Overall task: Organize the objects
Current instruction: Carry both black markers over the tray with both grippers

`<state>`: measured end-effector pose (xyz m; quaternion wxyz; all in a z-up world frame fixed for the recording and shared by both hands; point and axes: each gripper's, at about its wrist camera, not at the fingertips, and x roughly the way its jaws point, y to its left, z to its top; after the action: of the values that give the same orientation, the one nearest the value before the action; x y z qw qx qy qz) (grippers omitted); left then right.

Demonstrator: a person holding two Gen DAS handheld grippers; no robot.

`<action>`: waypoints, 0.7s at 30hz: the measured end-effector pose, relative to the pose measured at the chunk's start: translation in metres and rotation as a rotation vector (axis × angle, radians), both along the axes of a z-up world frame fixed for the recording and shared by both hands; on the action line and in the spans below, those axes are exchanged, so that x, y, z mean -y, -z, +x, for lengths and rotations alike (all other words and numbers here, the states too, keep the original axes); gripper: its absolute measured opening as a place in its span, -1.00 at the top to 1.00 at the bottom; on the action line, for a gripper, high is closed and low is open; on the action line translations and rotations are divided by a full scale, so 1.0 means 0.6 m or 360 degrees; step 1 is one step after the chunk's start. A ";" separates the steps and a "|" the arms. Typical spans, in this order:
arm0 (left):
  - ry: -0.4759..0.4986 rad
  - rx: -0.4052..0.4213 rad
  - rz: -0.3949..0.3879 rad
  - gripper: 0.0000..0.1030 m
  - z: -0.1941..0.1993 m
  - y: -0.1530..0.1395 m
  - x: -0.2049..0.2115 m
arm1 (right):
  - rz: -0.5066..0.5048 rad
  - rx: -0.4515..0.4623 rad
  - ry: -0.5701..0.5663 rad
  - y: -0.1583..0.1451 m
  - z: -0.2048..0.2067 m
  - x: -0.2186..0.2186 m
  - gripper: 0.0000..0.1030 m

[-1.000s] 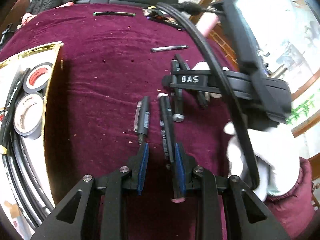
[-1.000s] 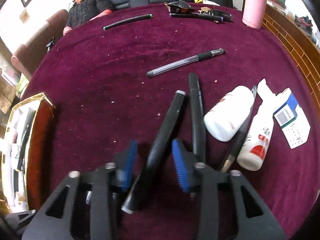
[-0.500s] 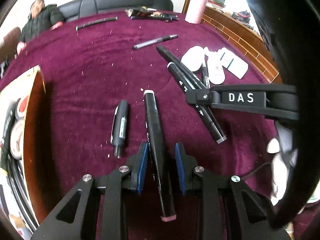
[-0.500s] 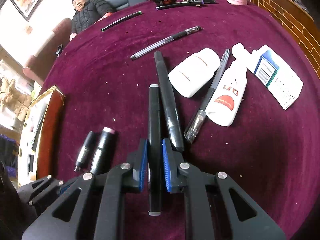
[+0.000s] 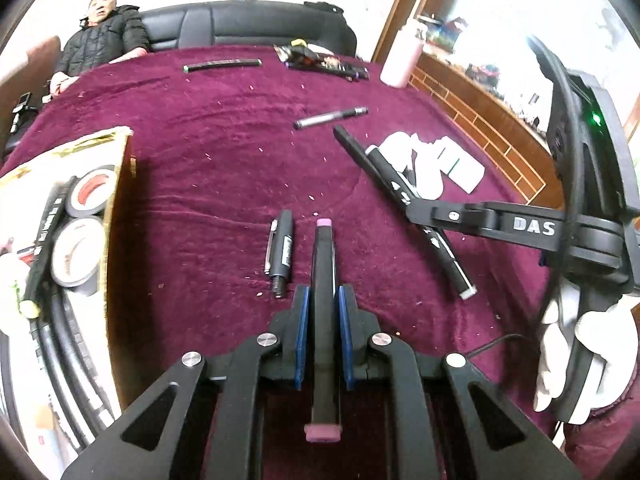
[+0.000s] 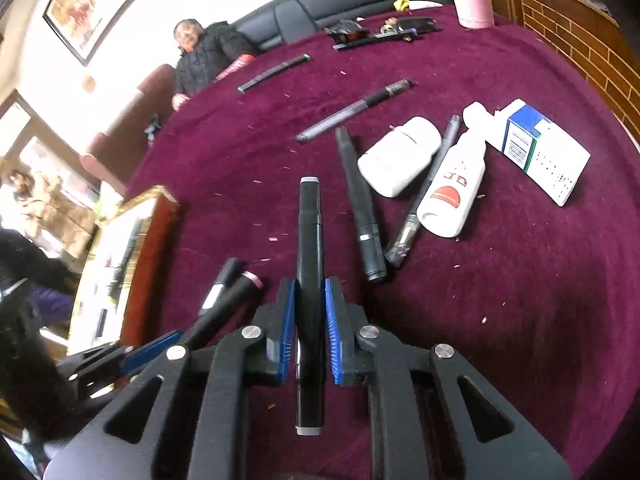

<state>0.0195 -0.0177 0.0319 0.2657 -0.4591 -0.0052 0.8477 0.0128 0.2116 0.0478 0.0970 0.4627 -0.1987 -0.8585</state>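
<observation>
left view writing: "DAS" in white on the right gripper (image 5: 416, 210) body, seen at right; print on tape rolls not readable
left view surface: maroon velvet tabletop (image 5: 224, 184), small pale specks on it
left view room: black sofa (image 5: 248, 24) behind, seated person (image 5: 102, 36) in dark jacket at far edge, brick ledge and pink bottle (image 5: 400, 56) at right
left view box: gold-edged box (image 5: 116, 216) at left, tape rolls (image 5: 80, 228) and black cable in it
left gripper (image 5: 323, 300): fingers just closed in, pinching pink marker (image 5: 324, 312); marker runs straight between blue pads, pink cap ahead of tips, pink end behind
left view nearby: short pen (image 5: 282, 256) on cloth just left of marker, not touching it
left view hand: white glove (image 5: 580, 352) on right gripper handle
right view writing: red logo on white bottle (image 6: 452, 184), letters unclear; blue-white carton (image 6: 540, 152) has fine print, unreadable
right view surface: same maroon tabletop, framed picture on wall at top left
right gripper fingers: pressed on grey marker (image 6: 310, 264), held lengthwise between blue pads, grey cap ahead
right view nearby: black pen (image 6: 360, 204) and clear pen (image 6: 424, 196) right of marker, white jar (image 6: 400, 156) beyond; left gripper with pink marker at lower left
</observation>
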 end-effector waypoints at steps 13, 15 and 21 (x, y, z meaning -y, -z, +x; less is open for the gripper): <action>-0.0002 0.0121 -0.0196 0.77 0.017 0.040 -0.015 | -0.0135 -0.0003 -0.0075 -0.011 0.050 0.030 0.75; 0.0016 0.0056 -0.0270 0.77 0.012 0.041 -0.033 | -0.0146 -0.0014 -0.0074 -0.015 0.056 0.029 0.75; 0.0012 0.0020 -0.0140 0.78 0.014 0.040 -0.018 | -0.0164 -0.0065 -0.0074 -0.032 0.069 0.031 0.75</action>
<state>0.0277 -0.0067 0.0078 0.2486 -0.4756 0.0322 0.8432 0.0542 0.1929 0.0671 0.1447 0.4440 -0.2299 -0.8539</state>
